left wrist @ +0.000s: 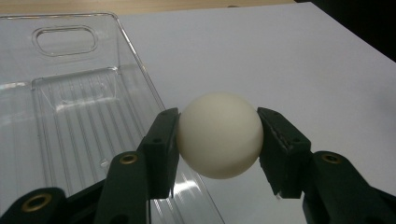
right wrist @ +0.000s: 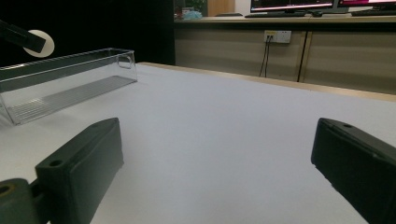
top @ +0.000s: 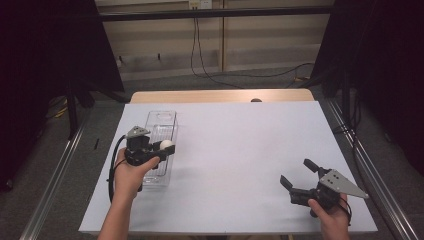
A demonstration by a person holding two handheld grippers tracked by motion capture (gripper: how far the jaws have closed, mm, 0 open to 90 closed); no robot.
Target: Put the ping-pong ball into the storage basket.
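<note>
My left gripper (top: 166, 146) is shut on a white ball (top: 166, 145), held just above the right rim of a clear plastic tray (top: 156, 131) at the table's left. In the left gripper view the ball (left wrist: 219, 134) sits squeezed between both black jaws, over the tray's right wall (left wrist: 140, 79). My right gripper (top: 298, 173) rests low near the table's front right, jaws wide apart with nothing between them. In the right gripper view the tray (right wrist: 60, 86) lies far left and the ball (right wrist: 41, 43) shows above it.
A white sheet (top: 235, 150) covers the table, with a wooden strip (top: 220, 96) at the far edge. Dark curtains stand at both sides. Cables hang on the back wall (top: 197, 45).
</note>
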